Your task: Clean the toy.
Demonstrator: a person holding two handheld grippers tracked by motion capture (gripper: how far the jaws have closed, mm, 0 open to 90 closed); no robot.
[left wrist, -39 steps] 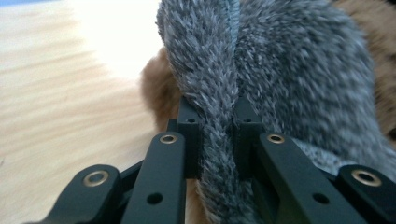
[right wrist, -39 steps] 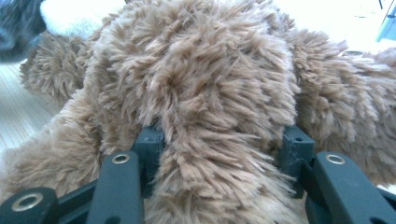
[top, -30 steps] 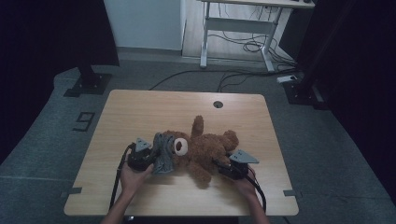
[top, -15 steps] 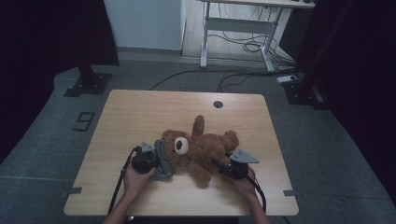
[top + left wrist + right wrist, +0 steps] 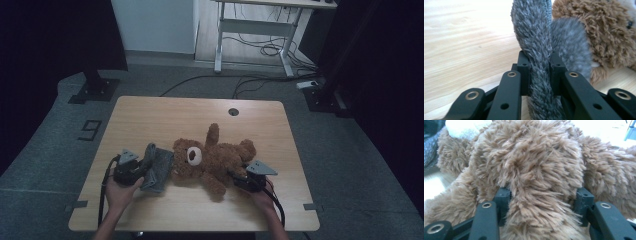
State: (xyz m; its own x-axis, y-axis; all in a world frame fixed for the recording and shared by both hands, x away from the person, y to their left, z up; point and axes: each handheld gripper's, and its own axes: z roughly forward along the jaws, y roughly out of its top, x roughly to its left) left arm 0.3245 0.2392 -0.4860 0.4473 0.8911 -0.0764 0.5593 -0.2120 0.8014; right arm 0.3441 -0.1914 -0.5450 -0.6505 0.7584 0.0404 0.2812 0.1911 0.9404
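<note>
- The left gripper (image 5: 142, 171) is clamped on a grey fuzzy cloth (image 5: 159, 170), the fabric squeezed flat between its jaws in the left gripper view.
- The cloth stands up on edge at the bear's 9 o'clock side, touching its head.
- The brown teddy bear (image 5: 215, 157) lies on its back on the desk (image 5: 150, 112), toward the near edge, head toward 9 o'clock and long axis running across.
- The right gripper (image 5: 239, 178) has its jaws spread wide around a thick brown limb, gripping it at the bear's 4 o'clock.
- The bear looks shaggy and soft, with a pale muzzle (image 5: 194, 156); I'd guess the cloth goes onto it next, and the left hand is nearer.
</note>
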